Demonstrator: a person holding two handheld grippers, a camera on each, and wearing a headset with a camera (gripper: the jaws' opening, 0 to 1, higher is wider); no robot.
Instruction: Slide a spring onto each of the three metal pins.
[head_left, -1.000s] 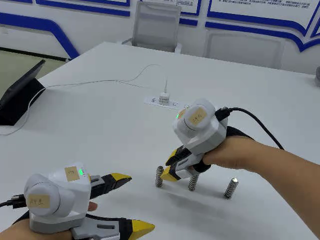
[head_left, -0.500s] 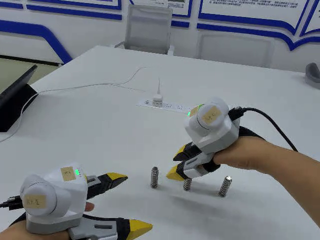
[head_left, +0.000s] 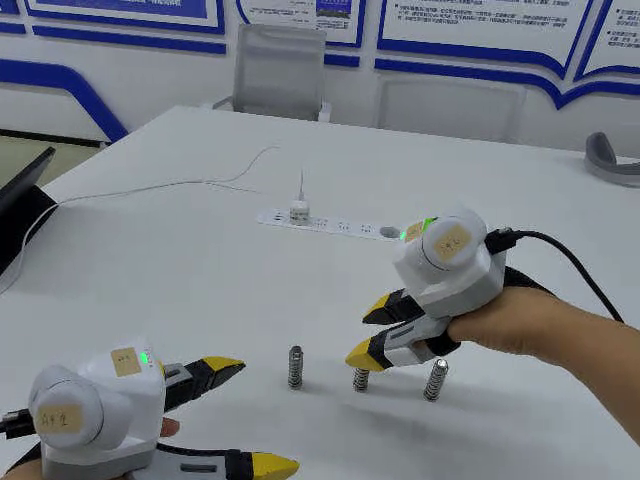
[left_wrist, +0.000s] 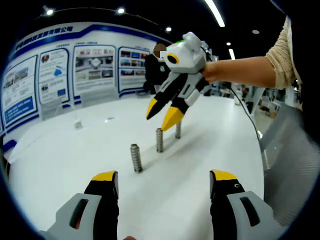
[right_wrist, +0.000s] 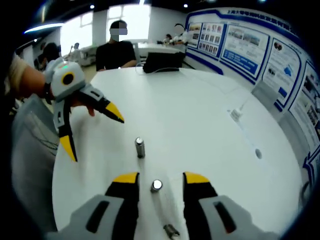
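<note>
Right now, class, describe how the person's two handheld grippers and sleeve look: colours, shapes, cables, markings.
The left gripper and the right gripper each have a rounded white housing, black jaws with yellow tips, a green light and tan handwritten labels. A black cable leaves the right one. The person wears a beige knit sleeve.

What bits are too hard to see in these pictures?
Head view: middle spring, top behind the right gripper.
Head view: left gripper, lower jaw cut by the bottom edge.
Right gripper view: nearest spring, blurred, low between the jaws.
</note>
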